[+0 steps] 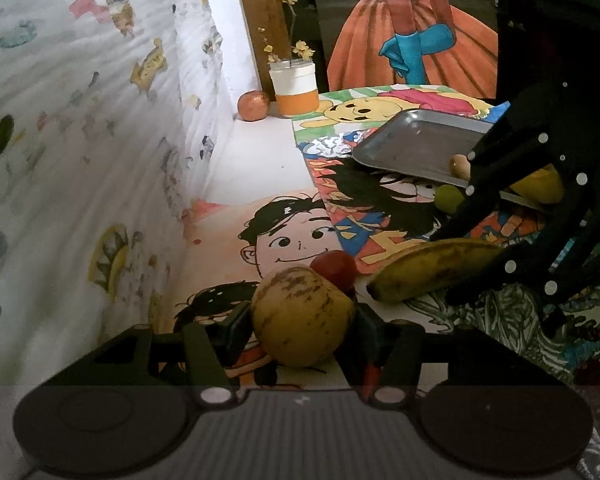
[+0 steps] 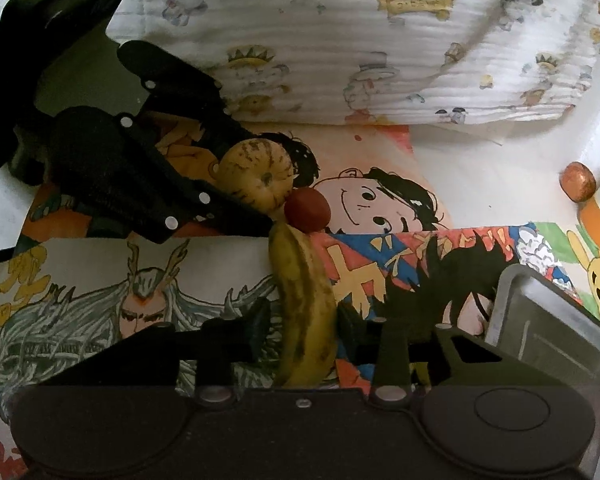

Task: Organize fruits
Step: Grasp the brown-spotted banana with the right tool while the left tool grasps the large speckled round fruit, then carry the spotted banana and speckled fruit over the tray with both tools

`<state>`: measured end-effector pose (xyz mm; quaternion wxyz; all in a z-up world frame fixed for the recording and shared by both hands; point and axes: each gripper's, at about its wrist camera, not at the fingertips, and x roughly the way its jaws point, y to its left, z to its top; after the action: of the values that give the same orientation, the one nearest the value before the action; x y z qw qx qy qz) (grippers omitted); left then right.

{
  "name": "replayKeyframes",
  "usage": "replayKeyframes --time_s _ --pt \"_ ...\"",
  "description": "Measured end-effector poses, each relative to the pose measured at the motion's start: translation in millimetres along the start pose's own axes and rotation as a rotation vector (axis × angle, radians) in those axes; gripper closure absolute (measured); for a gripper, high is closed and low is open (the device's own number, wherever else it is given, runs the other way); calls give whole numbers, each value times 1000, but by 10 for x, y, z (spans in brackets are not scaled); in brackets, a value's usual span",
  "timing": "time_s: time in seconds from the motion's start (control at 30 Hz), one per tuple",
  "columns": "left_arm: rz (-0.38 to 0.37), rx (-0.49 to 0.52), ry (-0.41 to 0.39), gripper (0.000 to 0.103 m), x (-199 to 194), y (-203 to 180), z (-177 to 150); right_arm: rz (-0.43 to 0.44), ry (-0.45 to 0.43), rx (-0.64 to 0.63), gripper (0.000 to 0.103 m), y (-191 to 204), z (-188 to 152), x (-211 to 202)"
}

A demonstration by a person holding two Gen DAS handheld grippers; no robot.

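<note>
Gripping soft banana (image 2: pixel 306 312) midway with right claw (image 2: pixel 304 326), left claw (image 1: pixel 300 326) clasping round melon (image 1: pixel 302 316), you squeeze lightly.

The left gripper (image 1: pixel 302 328) clamps a round yellow speckled fruit (image 1: pixel 302 316) between its pads — a red fruit (image 1: pixel 335 270) sits just behind that fruit, touching it. Right of the fruit lies a banana (image 1: pixel 432 266), under the right gripper (image 1: pixel 456 292); farther back — a metal tray (image 1: pixel 416 146).
</note>
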<state>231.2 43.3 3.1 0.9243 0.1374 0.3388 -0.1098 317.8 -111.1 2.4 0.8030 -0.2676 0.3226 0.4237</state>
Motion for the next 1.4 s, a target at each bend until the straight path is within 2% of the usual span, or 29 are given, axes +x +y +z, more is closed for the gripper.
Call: replayKeyframes --time_s 0.17,0.33,0.67,0.93,1.03,1.17,1.4 --pt "0 -44 -8 43 -33 20 -34 -30 -18 43 70 7 -33 -7" --pt "-14 -160 -2 44 -81 53 -59 -58 -26 95 71 44 -51 -24" --pt "11 -305 -27 44 -236 -112 -98 -34 -61 259 71 20 -237 -173" --pt "17 -370 -47 44 -305 -213 -15 -37 -165 405 71 -56 -456 -533" --pt "60 -380 -62 44 -300 -308 96 -48 -216 468 71 -137 -526 -726" --pt "70 -417 -112 44 -279 -421 292 -114 -286 518 71 -236 -622 -1035" --pt "-7 -437 -149 44 -87 -709 673 -240 -324 599 71 -430 -894 -1438"
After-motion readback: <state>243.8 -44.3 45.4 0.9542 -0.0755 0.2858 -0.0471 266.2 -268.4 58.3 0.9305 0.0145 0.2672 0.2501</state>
